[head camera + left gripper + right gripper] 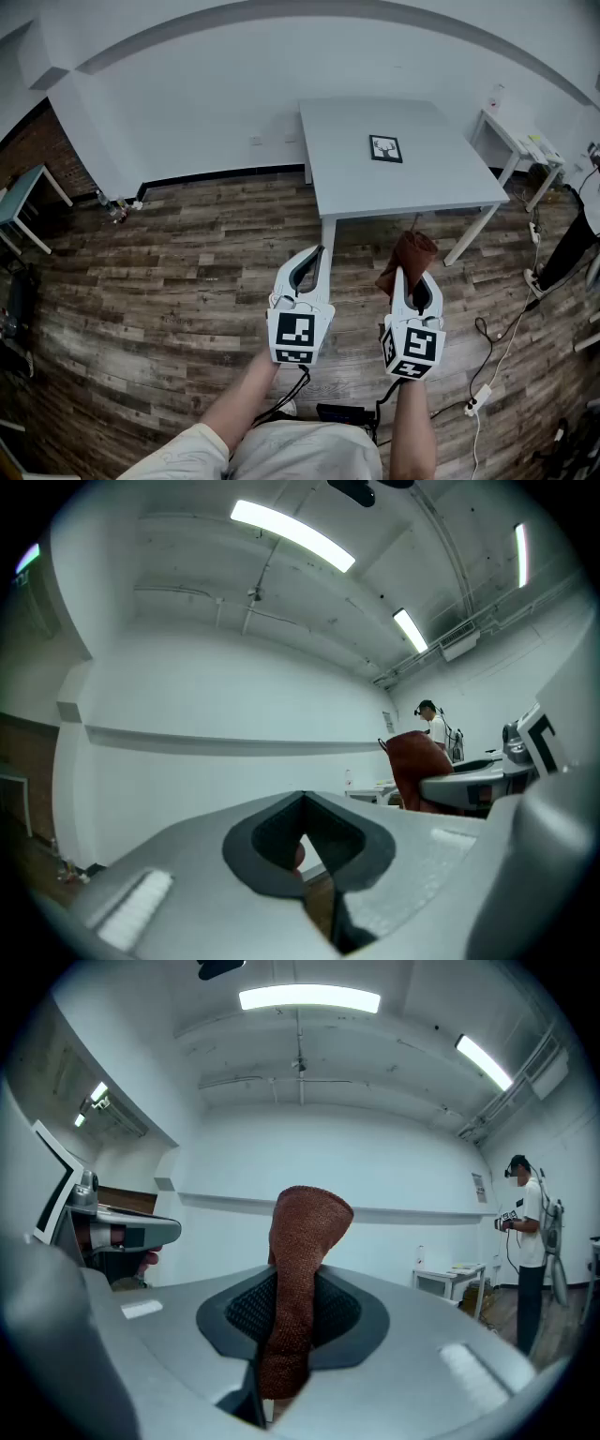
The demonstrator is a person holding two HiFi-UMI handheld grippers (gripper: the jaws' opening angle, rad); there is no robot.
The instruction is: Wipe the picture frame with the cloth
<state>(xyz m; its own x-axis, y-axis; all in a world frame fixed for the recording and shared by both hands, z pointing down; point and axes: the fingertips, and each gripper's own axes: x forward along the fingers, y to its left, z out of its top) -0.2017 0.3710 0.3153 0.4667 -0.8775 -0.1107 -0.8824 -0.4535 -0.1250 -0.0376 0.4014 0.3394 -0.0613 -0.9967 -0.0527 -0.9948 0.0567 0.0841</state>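
A small black picture frame (385,148) lies flat on the grey table (403,187), well ahead of both grippers. My right gripper (403,273) is held over the wooden floor in front of the table. It is shut on a brown cloth (410,255), which stands up from its jaws (298,1269). My left gripper (317,251) hovers beside it at the same height, shut with nothing in it. In the left gripper view the jaw tips meet (302,797), and the cloth (417,766) shows to the right.
A person (577,239) stands at the right, also visible in the right gripper view (525,1232). A small white side table (511,141) is at the back right. Cables (487,375) lie on the floor. A blue table (23,202) is at the far left.
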